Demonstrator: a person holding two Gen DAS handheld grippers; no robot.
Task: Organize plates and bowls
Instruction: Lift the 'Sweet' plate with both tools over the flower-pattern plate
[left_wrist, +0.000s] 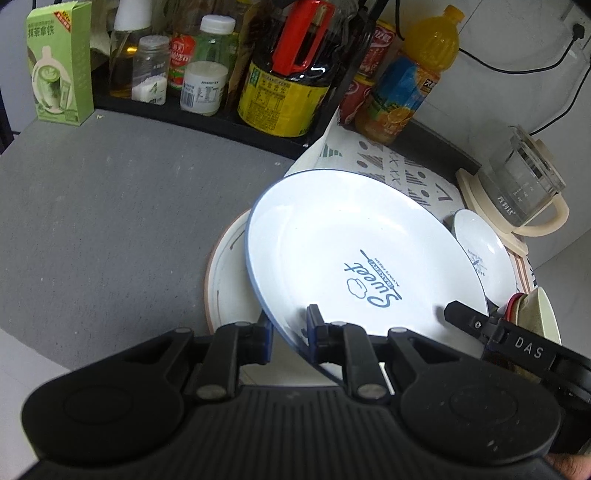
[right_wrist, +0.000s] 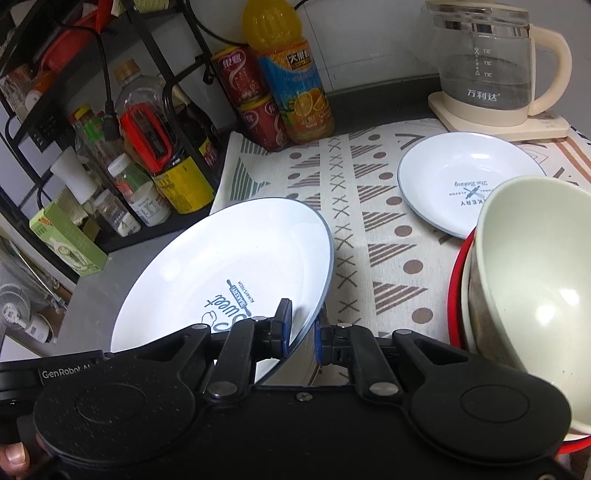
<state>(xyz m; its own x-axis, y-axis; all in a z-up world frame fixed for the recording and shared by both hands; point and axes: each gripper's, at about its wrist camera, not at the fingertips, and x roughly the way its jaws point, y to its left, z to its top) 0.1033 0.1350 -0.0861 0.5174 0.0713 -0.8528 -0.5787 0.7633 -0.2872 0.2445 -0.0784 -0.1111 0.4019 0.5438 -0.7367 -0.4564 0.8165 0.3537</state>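
Observation:
A large white plate (left_wrist: 362, 258) with a blue rim and a "Sweet" print hangs tilted between both grippers. My left gripper (left_wrist: 290, 332) is shut on its near rim. My right gripper (right_wrist: 303, 332) is shut on the rim of the same plate (right_wrist: 236, 266) at the opposite side. Beneath it on the grey counter lies a pink-rimmed plate (left_wrist: 225, 280). A small white plate (right_wrist: 461, 181) rests on the patterned cloth (right_wrist: 369, 221). A cream bowl (right_wrist: 535, 277) sits nested in a red-rimmed bowl (right_wrist: 456, 288) at the right.
A black rack (left_wrist: 221, 118) of bottles and jars lines the back of the counter, with a green carton (left_wrist: 59, 62) at its left end. An orange juice bottle (right_wrist: 291, 77), red cans (right_wrist: 243, 81) and a glass kettle (right_wrist: 491, 66) stand behind the cloth.

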